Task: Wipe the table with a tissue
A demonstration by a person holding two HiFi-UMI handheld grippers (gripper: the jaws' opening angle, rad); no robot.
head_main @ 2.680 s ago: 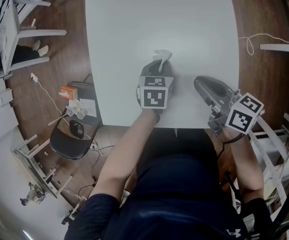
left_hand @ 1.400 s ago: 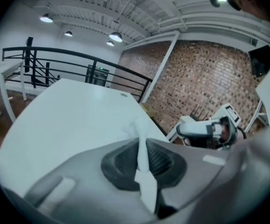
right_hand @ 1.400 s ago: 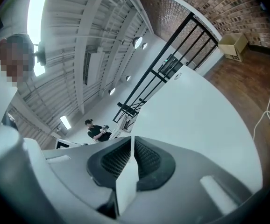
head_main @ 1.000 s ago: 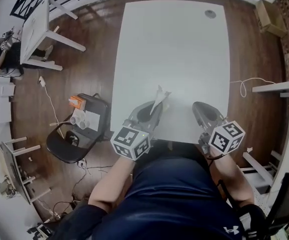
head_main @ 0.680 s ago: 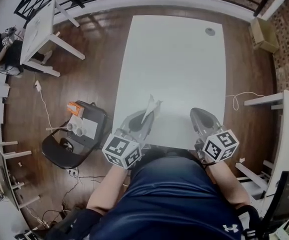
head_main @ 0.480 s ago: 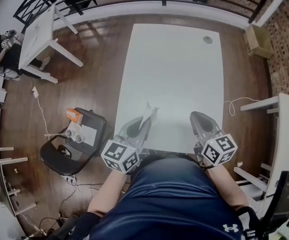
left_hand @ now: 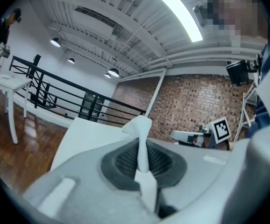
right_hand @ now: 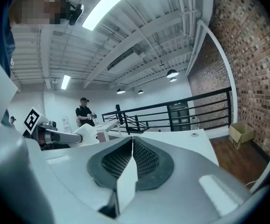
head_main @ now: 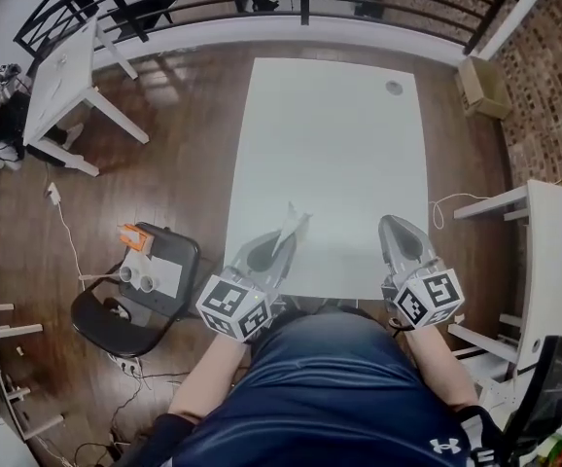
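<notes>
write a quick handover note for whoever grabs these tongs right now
Left tongs: shut on the tissue, which sticks out past the tips.
Right tongs: shut, with nothing between them.
Both are by the near edge of the white table, pointing roughly level. The tissue looks to be held off the surface.
Done: the tissue is gripped. The table top is bare with no visible marks or spills, but how much has been wiped can't be told.
Left: if wiping remains, probably lower the tissue onto the table and sweep across it. The right tongs are free.
</notes>
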